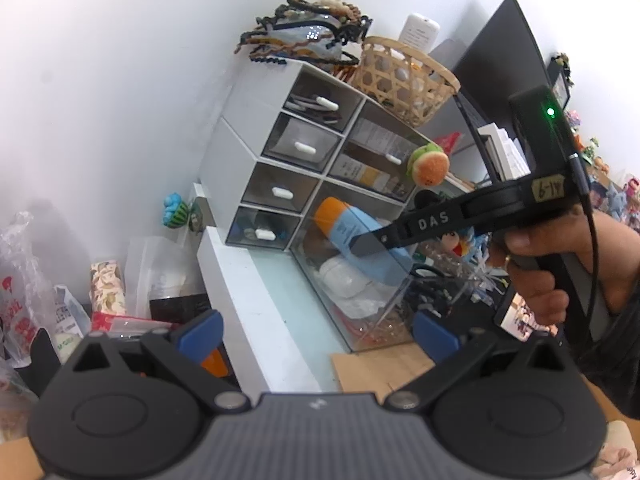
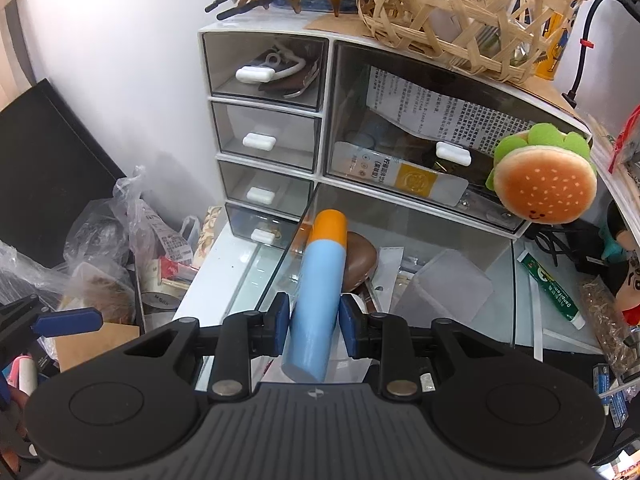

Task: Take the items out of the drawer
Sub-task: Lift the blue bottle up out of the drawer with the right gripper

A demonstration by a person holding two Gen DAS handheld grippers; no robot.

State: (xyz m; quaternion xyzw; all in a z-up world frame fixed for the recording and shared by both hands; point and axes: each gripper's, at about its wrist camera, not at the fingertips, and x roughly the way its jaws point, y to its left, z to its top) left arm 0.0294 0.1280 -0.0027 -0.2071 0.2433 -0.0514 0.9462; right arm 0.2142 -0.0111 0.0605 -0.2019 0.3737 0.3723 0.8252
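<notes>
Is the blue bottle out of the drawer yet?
Almost. The big clear drawer is pulled open, and the right tongs are shut on the blue bottle above it. Other things, like the brown pouch, are in there. The left tongs are open, holding nothing.

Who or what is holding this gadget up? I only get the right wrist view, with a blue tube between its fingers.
Observer: A person's hand grips the handle of the right gripper, which clamps the blue tube.
Visitor: Is the other gadget carrying anything?
Observer: No. The left gripper has its fingers spread wide, with nothing between them.
Visitor: Is anything lit up on mine?
Observer: Yes, a green light glows on its top.
</notes>
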